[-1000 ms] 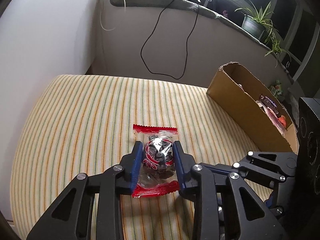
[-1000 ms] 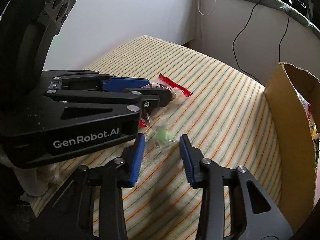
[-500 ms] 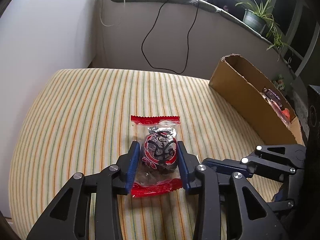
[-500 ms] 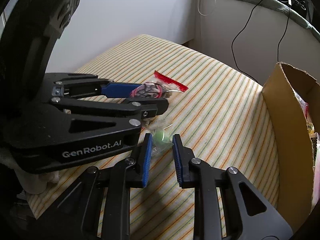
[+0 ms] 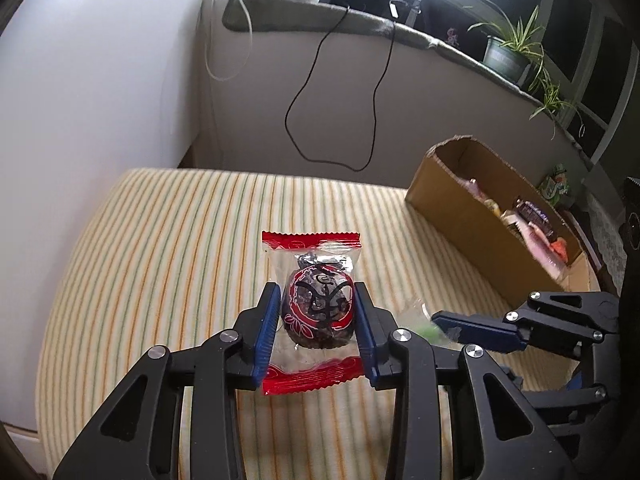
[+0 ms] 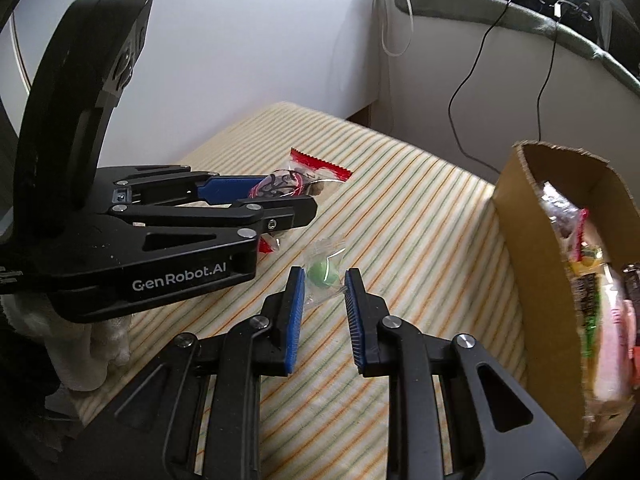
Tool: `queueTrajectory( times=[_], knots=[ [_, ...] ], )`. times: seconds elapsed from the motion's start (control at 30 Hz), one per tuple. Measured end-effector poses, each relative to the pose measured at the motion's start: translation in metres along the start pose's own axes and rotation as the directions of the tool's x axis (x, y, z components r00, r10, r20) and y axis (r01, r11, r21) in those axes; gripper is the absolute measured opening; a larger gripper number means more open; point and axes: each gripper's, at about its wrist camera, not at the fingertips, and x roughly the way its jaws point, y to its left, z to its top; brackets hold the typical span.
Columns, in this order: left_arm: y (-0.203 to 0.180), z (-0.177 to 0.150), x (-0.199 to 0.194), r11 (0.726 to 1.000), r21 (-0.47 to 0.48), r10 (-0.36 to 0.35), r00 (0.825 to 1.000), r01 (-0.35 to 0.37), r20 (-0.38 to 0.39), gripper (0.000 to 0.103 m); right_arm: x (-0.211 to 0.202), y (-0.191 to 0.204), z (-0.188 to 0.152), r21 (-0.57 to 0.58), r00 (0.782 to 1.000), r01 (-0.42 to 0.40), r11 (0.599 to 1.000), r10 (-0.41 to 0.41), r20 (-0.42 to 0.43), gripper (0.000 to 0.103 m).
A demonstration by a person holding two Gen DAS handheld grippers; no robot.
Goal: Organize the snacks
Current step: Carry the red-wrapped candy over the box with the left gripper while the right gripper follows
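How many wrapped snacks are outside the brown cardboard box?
2: the red-edged clear snack packet is in the left gripper; the small clear-wrapped green candy is in the right gripper.

Red-edged snack packet (image 5: 316, 308) (green candy (image 6: 321, 273) beside)

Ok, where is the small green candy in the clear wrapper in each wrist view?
Left wrist view: the green candy shows only as a blurred patch at lower right, at the right gripper's tip, beside the left gripper.
Right wrist view: the green candy sits low in the centre, between the right gripper's blue pads.
Shared landmark: the cardboard box, at the right in both.
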Motion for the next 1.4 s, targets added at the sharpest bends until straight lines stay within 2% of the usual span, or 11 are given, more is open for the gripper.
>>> queueTrajectory(
  times=[0.33,0.9,1.27,1.4],
  knots=[
    [-0.040,0.020,-0.005,0.999,0.041,-0.022,0.999,0.020,0.047,0.034,-0.055,-0.043,0.006,0.061,0.997,0.019,0.998,-0.024,0.080,0.021],
    [-0.122,0.047,0.007,0.987,0.151,-0.064,0.995,0.053,0.071,0.034,-0.106,-0.140,0.020,0.126,0.973,0.169,0.978,-0.186,0.135,0.021],
    [-0.160,0.052,0.022,0.978,0.196,-0.084,0.995,0.072,0.058,0.034,-0.102,-0.188,0.029,0.148,0.969,0.194,0.970,-0.213,0.122,0.021],
    [-0.171,0.052,0.027,0.975,0.208,-0.096,0.994,0.084,0.047,0.034,-0.098,-0.202,0.026,0.165,0.973,0.179,0.970,-0.199,0.113,0.021]
  ],
)
